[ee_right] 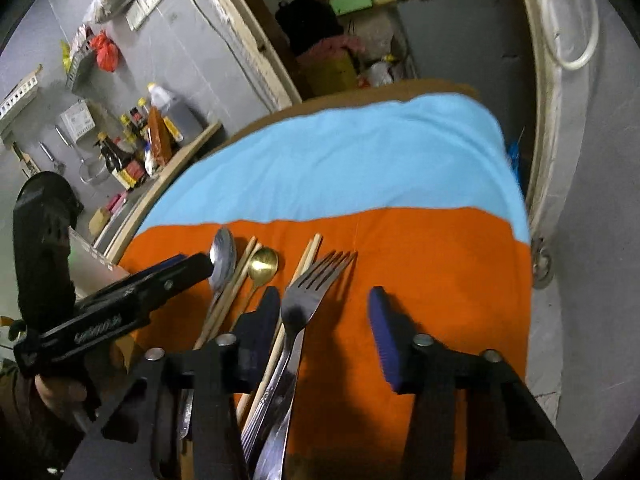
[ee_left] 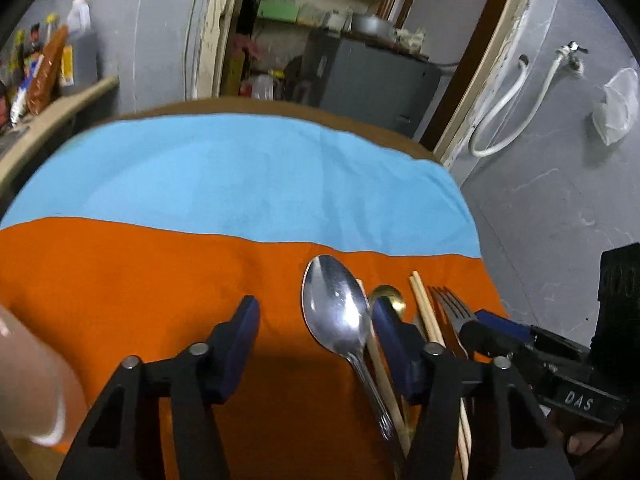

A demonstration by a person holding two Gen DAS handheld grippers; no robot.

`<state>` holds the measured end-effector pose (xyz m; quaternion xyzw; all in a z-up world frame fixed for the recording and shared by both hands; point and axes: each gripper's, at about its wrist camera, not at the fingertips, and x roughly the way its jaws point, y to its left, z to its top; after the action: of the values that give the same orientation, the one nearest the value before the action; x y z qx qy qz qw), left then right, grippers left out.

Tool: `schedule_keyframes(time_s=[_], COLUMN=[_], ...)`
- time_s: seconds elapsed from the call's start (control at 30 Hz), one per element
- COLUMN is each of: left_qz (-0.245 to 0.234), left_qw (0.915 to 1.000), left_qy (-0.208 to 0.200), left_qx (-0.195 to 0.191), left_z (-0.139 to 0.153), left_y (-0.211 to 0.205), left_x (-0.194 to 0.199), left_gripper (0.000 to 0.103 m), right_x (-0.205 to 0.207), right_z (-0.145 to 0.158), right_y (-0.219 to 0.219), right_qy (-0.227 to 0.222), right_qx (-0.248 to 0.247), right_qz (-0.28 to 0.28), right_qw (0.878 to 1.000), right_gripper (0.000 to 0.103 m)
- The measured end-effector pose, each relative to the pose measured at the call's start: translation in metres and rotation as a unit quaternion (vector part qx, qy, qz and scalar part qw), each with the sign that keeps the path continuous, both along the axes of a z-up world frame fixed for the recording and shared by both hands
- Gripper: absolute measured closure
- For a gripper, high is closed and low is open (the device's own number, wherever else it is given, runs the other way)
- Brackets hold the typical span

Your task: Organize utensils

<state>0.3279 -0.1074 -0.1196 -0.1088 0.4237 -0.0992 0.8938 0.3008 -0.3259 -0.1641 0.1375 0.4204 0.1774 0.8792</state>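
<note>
Utensils lie side by side on an orange cloth (ee_left: 140,280). A silver spoon (ee_left: 336,308) lies just inside my left gripper's right finger. A gold spoon (ee_left: 386,294), wooden chopsticks (ee_left: 426,312) and a silver fork (ee_left: 450,306) lie to its right. My left gripper (ee_left: 316,340) is open and empty above the cloth. In the right wrist view my right gripper (ee_right: 326,328) is open, with the fork (ee_right: 316,280) just inside its left finger. The silver spoon (ee_right: 224,254), gold spoon (ee_right: 262,264) and chopsticks (ee_right: 310,254) lie left of it. The left gripper (ee_right: 188,266) reaches in from the left.
A blue cloth (ee_left: 240,176) covers the far half of the round table. A shelf with bottles (ee_right: 136,140) stands at the left. A doorway (ee_left: 328,40) lies behind the table. A white hose (ee_left: 504,112) hangs on the right wall.
</note>
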Motion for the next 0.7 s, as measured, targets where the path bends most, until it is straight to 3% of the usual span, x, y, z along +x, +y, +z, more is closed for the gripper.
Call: schedule_keyframes(time_s=[0.07,0.23,0.3,0.47,0.5,0.7], left_qz=[-0.009,-0.013,-0.019,-0.021,-0.022,-0.039], left_qw=[0.9998,0.9979,0.9972,0.9964,0.9963,0.9958], left_qy=[0.017,0.033,0.039,0.048,0.05,0.057], left_qx=[-0.011,-0.054,-0.06,-0.066,-0.066,-0.06], left_z=[-0.006,-0.01,-0.011,-0.012,-0.011,-0.005], left_y=[0.001,0.007,0.007,0.009,0.01,0.005], left_x=[0.01,0.021,0.021,0.022,0.023,0.02], left_gripper=[0.06,0.064,0.08,0.089,0.096,0.099], right_x=[0.003,0.016,0.02,0.023,0.022,0.023], right_z=[-0.004,-0.01,-0.01,-0.016,-0.016,-0.017], right_y=[0.003,0.007,0.006,0.003,0.005,0.016], right_qy=[0.005,0.028,0.037,0.065,0.069,0.102], right_qx=[0.008,0.036,0.05,0.089,0.086,0.078], right_qz=[0.006,0.013,0.011,0.001,0.001,-0.001], right_qw=[1.0,0.999,0.998,0.994,0.994,0.992], right_gripper=[0.065,0.066,0.066,0.089,0.091,0.094])
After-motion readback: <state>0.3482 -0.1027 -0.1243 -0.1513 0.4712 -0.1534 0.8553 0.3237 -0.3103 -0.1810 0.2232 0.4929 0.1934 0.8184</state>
